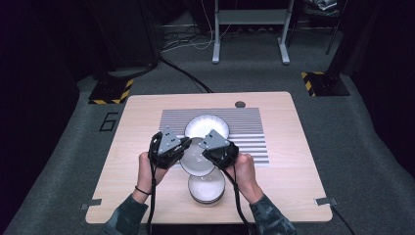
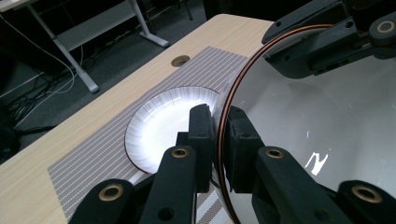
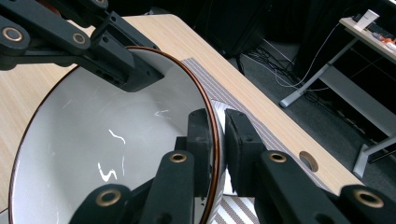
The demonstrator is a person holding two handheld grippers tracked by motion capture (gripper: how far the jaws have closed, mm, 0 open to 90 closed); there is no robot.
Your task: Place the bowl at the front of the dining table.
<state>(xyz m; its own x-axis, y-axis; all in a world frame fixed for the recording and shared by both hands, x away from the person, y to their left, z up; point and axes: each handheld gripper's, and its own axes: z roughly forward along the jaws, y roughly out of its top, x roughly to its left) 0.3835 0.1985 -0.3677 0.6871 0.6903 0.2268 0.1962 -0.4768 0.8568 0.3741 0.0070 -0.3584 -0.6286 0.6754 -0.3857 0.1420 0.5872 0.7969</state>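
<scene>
A white bowl (image 1: 197,165) with a thin brown rim hangs above the middle of the table, held from both sides. My left gripper (image 1: 187,146) is shut on its left rim; in the left gripper view the jaws (image 2: 219,122) pinch the rim, one pad inside and one outside the bowl (image 2: 327,140). My right gripper (image 1: 206,152) is shut on the opposite rim, and the right gripper view shows its jaws (image 3: 218,133) clamped over the edge of the bowl (image 3: 116,154). Each gripper view shows the other gripper (image 2: 322,51) (image 3: 135,70) on the far rim.
A second white dish (image 1: 206,126) (image 2: 163,126) rests on a grey striped mat (image 1: 244,122) behind the held bowl. A stack of white bowls (image 1: 206,188) stands near the front edge. A round cable hole (image 1: 240,104) sits at the table's far edge.
</scene>
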